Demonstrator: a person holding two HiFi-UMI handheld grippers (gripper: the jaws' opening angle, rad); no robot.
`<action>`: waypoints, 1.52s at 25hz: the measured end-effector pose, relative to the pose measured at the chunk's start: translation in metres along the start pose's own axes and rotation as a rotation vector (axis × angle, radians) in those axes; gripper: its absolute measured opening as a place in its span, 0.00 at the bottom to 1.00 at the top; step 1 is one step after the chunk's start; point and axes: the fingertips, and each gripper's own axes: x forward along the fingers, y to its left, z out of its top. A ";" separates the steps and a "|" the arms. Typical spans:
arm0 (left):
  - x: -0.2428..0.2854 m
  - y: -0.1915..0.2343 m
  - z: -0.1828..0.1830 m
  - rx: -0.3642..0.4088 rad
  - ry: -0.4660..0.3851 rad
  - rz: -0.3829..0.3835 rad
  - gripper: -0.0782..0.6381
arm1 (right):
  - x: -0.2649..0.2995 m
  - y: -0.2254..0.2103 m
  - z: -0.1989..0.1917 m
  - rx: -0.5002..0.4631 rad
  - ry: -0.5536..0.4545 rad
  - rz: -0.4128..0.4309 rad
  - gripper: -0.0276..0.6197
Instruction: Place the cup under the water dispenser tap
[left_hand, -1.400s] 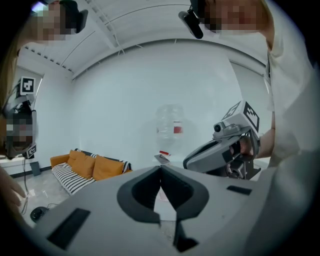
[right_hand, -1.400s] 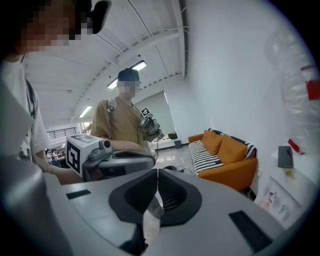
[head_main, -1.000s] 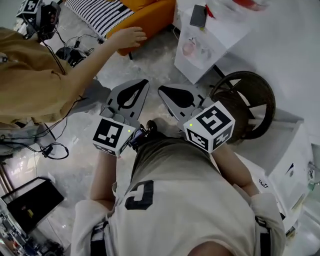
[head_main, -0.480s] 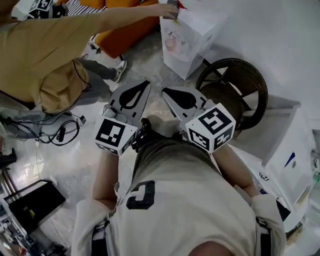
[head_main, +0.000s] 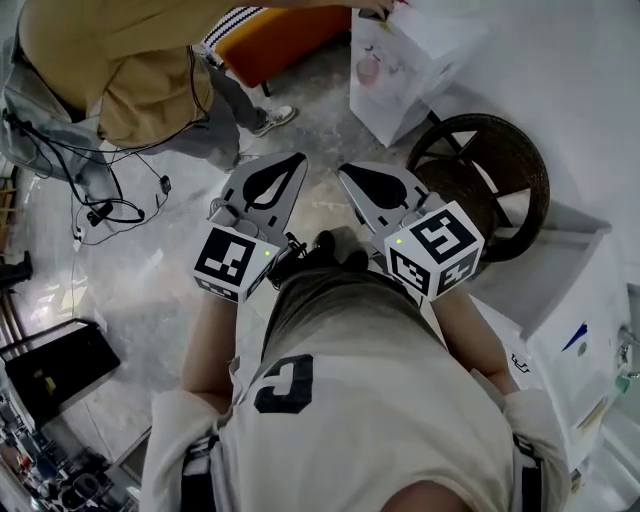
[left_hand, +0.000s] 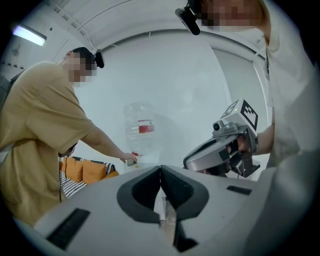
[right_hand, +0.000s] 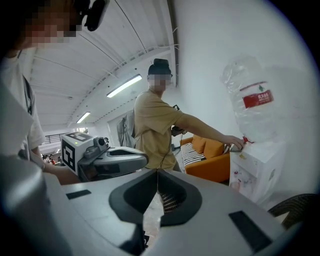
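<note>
The white water dispenser (head_main: 400, 70) stands at the top right of the head view. In the right gripper view the dispenser (right_hand: 252, 172) carries a clear bottle (right_hand: 250, 102) with a red label, and the same bottle (left_hand: 140, 127) shows in the left gripper view. No cup shows in any view. My left gripper (head_main: 292, 162) and right gripper (head_main: 347, 172) are held side by side in front of my body, pointing toward the dispenser from well short of it. Both are shut with nothing between their jaws. A person in a tan shirt (head_main: 130, 50) reaches a hand (right_hand: 235, 142) onto the dispenser's top.
A dark round wicker stool (head_main: 490, 190) stands just right of my right gripper. An orange sofa (head_main: 285, 40) is beyond the person. Cables (head_main: 105, 205) trail on the floor at left, a white cabinet (head_main: 575, 310) is at right, and a dark case (head_main: 50, 370) lies at bottom left.
Both grippers stayed shut and kept their spacing as I moved across the floor. The person in tan stepped across and stretched an arm to the dispenser's top.
</note>
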 end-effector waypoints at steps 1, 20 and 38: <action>-0.003 0.003 -0.001 -0.005 -0.001 0.002 0.19 | 0.004 0.003 0.001 -0.002 0.002 0.005 0.09; 0.020 0.018 0.031 0.008 -0.085 -0.139 0.19 | 0.016 -0.013 0.034 -0.030 -0.037 -0.133 0.09; 0.009 0.032 0.020 0.006 -0.087 -0.123 0.19 | 0.029 -0.006 0.026 -0.043 -0.015 -0.145 0.09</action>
